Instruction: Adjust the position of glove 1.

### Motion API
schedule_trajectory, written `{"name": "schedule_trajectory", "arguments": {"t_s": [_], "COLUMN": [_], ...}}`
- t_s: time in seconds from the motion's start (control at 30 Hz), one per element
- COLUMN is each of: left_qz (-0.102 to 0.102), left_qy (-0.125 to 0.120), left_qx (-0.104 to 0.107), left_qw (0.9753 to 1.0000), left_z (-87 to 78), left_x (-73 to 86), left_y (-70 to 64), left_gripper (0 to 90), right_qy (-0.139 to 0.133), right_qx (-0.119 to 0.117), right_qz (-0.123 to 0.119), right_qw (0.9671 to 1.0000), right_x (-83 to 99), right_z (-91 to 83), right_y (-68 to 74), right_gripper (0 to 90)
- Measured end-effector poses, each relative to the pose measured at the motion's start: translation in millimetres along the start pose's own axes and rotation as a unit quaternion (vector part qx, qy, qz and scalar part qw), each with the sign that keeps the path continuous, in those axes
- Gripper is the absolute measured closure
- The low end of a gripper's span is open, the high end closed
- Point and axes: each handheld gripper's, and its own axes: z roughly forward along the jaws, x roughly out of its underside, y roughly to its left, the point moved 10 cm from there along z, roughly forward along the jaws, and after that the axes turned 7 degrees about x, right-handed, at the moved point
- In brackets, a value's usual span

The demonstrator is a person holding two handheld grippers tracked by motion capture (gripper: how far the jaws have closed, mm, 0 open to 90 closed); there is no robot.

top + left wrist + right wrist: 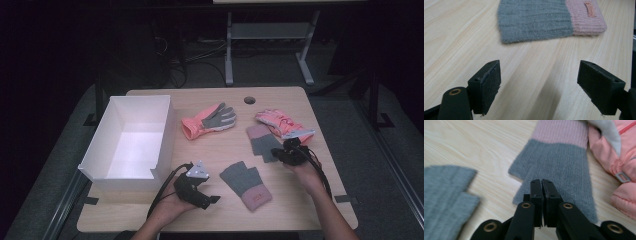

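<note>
Two grey-and-pink knit mittens lie on the wooden table (pixel 150 210). One knit mitten (pixel 246 184) (pixel 544 20) lies near the front, just right of my left gripper (pixel 214 199) (pixel 539 85), which stands open with nothing between its jaws. The other knit mitten (pixel 260 141) (pixel 559 162) lies farther back. My right gripper (pixel 276 151) (pixel 541 187) is shut, its tips over that mitten's grey end; I see no fabric between the jaws. A pink ski glove (pixel 282 124) (pixel 621 157) touches this mitten's right side. A second pink-and-grey ski glove (pixel 207 120) lies mid-table.
An open white box (pixel 130 140) stands at the table's left side. A round cable hole (pixel 249 100) is near the far edge. Dark floor and a desk frame (pixel 265 45) lie beyond the table.
</note>
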Motion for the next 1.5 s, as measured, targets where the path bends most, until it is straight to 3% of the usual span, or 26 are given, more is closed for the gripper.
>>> {"name": "schedule_trajectory", "arguments": {"t_s": [0.17, 0.37, 0.7, 0.93, 1.13, 1.3, 1.37, 1.43, 1.5], "left_qz": [-0.007, -0.008, -0.008, -0.011, -0.013, -0.015, -0.013, -0.011, -0.017], "left_qy": [-0.005, -0.009, -0.009, -0.007, -0.008, -0.007, -0.007, -0.005, -0.01], "left_qx": [-0.004, -0.007, -0.002, 0.0, 0.0, 0.001, 0.0, 0.001, 0.001], "left_qw": [1.0, 0.9999, 0.9999, 0.9999, 0.9999, 0.9999, 0.9999, 0.9999, 0.9998], "left_z": [-0.5, -0.4, -1.9, -0.6, -0.6, -0.5, -1.3, -2.9, -1.7], "left_x": [-0.2, -1.1, -1.1, -1.6, -2.0, -2.3, -2.6, -2.6, -2.9], "left_y": [3.7, 3.0, 3.1, 2.2, 1.3, 0.4, 0.5, 1.5, 2.1], "left_gripper": [15.1, 13.9, 14.0, 14.1, 14.4, 14.7, 14.7, 14.8, 14.9], "right_qy": [0.022, 0.029, 0.046, 0.052, 0.056, 0.038, 0.038, 0.039, 0.042], "right_qx": [0.018, 0.026, 0.03, 0.05, 0.053, 0.049, 0.059, 0.072, 0.069], "right_qz": [-0.022, -0.03, -0.028, -0.034, -0.015, -0.015, -0.024, -0.023, -0.011], "right_qw": [0.9994, 0.9988, 0.9981, 0.9968, 0.9969, 0.998, 0.9973, 0.9963, 0.9967], "right_x": [8.5, 14.7, 51.3, 84.5, 107.9, 98.4, 94.6, 96.0, 102.5], "right_z": [14.3, 8.9, -25.6, -56.5, -78.2, -83.4, -83.2, -88.2, -92.6], "right_y": [-3.4, -5.0, -10.4, -16.0, -20.2, -18.1, -18.7, -26.6, -33.1], "right_gripper": [90.0, 90.0, 90.0, 90.0, 90.0, 90.0, 90.0, 90.0, 90.0]}}
